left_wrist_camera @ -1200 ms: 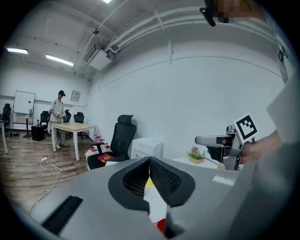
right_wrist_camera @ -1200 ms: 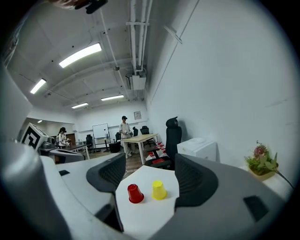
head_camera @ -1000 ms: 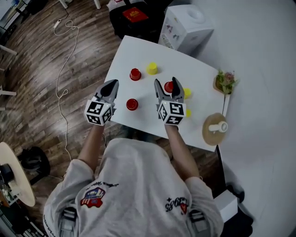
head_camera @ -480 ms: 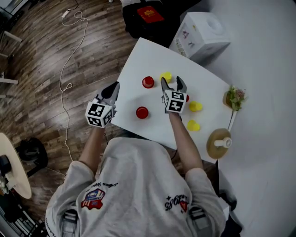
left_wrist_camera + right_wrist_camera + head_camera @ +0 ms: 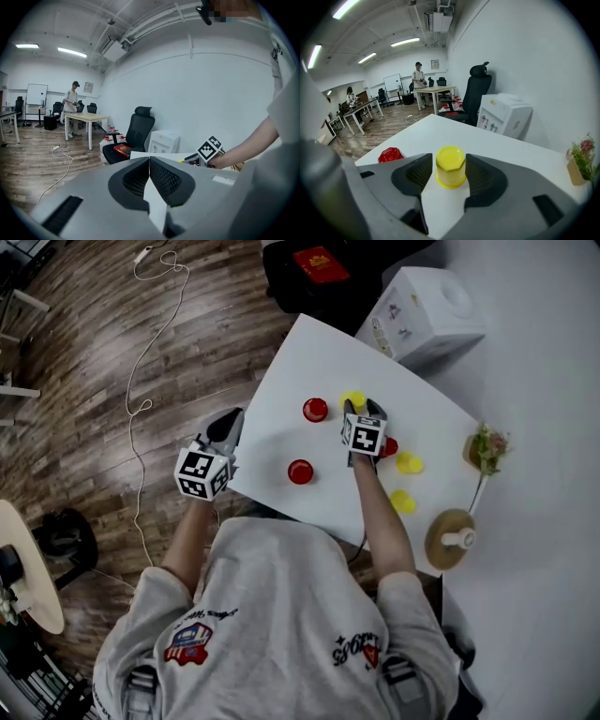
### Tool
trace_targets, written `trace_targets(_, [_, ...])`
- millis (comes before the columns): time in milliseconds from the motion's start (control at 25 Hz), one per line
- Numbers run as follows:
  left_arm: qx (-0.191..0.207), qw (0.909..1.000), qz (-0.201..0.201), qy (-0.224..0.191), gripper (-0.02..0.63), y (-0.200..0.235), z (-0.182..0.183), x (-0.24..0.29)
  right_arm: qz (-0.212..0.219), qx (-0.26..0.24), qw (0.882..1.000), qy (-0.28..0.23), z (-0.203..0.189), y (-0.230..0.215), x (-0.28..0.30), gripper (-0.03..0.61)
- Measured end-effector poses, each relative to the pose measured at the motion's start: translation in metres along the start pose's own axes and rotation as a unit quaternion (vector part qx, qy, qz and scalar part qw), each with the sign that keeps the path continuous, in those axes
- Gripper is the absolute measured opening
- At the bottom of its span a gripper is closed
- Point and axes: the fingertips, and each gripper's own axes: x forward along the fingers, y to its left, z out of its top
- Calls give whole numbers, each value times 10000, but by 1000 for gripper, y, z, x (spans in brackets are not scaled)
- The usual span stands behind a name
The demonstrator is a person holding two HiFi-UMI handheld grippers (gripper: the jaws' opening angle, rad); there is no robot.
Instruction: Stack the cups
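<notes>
- Since a second ago the right gripper has dropped forward over the white table. Its jaws have just been narrowing and now bracket an upside-down yellow cup.
- That cup stands on the table between the pads, which sit just beside its sides; no firm squeeze shows.
- The left gripper hangs off the table's left edge, jaws pressed together on nothing.
- A far red cup sits just left of the yellow cup, and a near red cup lies closer to the person.
- A third red cup is half hidden beside the right gripper.
- To the right lie a second yellow cup and a third yellow cup — near each other, not touching.
</notes>
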Motion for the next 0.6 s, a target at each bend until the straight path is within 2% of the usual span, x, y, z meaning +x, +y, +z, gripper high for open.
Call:
trace_targets(80, [7,10000,-49,-8,6,1,1,2,-11,24,10000,59,-2,0,1,198])
trace_targets(320, [44,9997,-229,-37,6,-2,3,11,19,62,9999,-124,1,4,-12,193])
trace_targets(600, [73,9990,-441,-93,6,-17,5,15,134,-110,9998,-33,-17,23,-33,193])
